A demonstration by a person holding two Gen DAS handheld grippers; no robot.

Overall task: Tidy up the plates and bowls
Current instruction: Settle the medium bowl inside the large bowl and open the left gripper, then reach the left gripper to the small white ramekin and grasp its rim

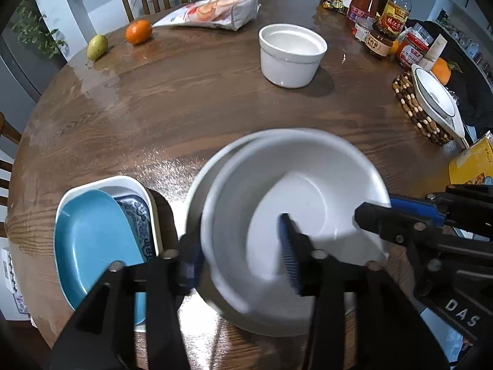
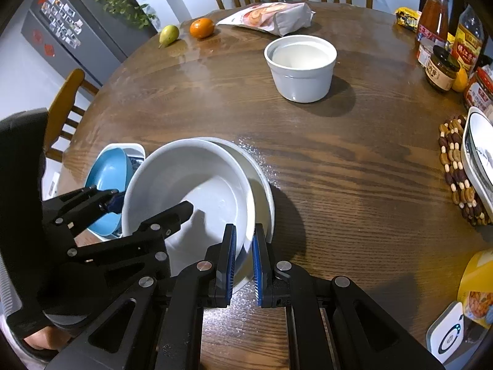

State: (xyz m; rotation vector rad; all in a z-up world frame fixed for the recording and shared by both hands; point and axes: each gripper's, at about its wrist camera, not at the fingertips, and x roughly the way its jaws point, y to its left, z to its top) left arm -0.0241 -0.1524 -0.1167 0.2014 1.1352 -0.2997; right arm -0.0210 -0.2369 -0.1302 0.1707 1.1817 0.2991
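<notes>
A white bowl (image 1: 295,191) (image 2: 191,178) sits tilted inside a wider white bowl (image 1: 197,185) (image 2: 265,185) at the near side of the round wooden table (image 1: 185,108). My left gripper (image 1: 240,240) (image 2: 148,205) is open, straddling the upper bowl's left wall: one pad is outside, the other stands well inside, off the wall. My right gripper (image 2: 244,234) (image 1: 382,208) is shut on the upper bowl's right rim. A blue plate (image 1: 95,240) (image 2: 107,175) lies in a white rectangular dish (image 1: 135,185) to the left. A deep white bowl (image 1: 291,55) (image 2: 300,67) stands farther back.
A white oval dish (image 1: 434,95) (image 2: 480,160) rests on a beaded trivet (image 1: 413,108) at the right edge. Sauce bottles and jars (image 1: 382,15) crowd the back right. An orange (image 1: 138,30), a pear (image 1: 97,46) and a snack bag (image 1: 215,12) lie at the back. Chairs ring the table.
</notes>
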